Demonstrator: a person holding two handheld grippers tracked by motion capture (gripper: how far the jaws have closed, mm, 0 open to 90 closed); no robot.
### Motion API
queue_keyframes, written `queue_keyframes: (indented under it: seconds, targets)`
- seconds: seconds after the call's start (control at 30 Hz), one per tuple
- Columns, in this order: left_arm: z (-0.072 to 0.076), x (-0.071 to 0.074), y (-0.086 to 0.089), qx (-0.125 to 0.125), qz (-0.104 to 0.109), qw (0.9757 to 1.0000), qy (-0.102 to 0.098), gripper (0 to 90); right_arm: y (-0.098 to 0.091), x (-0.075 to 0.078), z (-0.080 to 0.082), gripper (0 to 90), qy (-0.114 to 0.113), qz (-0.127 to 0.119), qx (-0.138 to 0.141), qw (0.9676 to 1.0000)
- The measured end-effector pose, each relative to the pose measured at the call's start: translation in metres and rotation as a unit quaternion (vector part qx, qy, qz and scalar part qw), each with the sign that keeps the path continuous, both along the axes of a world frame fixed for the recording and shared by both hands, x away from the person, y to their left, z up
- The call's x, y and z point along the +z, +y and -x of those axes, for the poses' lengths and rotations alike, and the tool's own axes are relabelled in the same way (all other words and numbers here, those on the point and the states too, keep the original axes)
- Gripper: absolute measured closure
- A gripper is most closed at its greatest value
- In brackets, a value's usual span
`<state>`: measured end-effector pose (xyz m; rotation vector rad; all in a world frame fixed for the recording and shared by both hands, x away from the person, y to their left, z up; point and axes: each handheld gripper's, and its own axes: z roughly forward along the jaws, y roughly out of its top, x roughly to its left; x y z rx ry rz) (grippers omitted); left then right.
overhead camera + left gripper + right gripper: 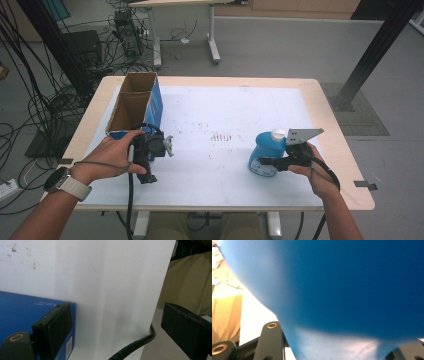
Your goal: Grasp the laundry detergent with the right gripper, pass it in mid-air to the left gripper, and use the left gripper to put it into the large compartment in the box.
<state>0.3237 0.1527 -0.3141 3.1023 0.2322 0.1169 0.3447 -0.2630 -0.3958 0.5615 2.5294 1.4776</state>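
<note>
Nearest to me in the high view are the two forearms coming in from the near edge, the left one with a watch [56, 181] on its wrist. My left hand [112, 157] carries the left gripper [169, 145] at the near left of the table [345, 150], just in front of the near end of the cardboard box [134, 107]. In the left gripper view its jaws stand wide apart with nothing between them but the white mat [107, 290]; one jaw sits just beside the blue side of the box, and whether it touches I cannot tell. Its cable [135, 345] curls across the near edge of the mat.

Over on the right, my right hand [315, 167] holds the right gripper [264, 161] level, pointing left, and its jaws are clamped on the lower body of the blue bottle [267, 150]. The bottle stands on the mat at the near right, tilted a little, with its white cap [278, 134] up and towards the far side. In the right gripper view the blue body [352, 282] sits right against the lens, squeezed between the two jaws.

The middle of the mat carries a patch of small dark specks [222, 136]. Farther back on the left, the box runs from near to far as two open compartments, brown inside and blue outside. Beyond the far edge of the table I see grey floor, a tangle of black cables [35, 100] at the far left, and the legs of another table [212, 47]
</note>
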Motion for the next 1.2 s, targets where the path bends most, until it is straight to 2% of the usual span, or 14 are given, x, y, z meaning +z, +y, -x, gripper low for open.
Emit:
queue_keyframes:
  seconds: [1.2]
  targets:
    - [-0.0012, 0.0015, -0.0033, -0.006, -0.003, 1.0, 0.001, 10.8, -0.0003, -0.0004, -0.0002, 43.7, 0.003, -0.003, -0.002, 1.0]
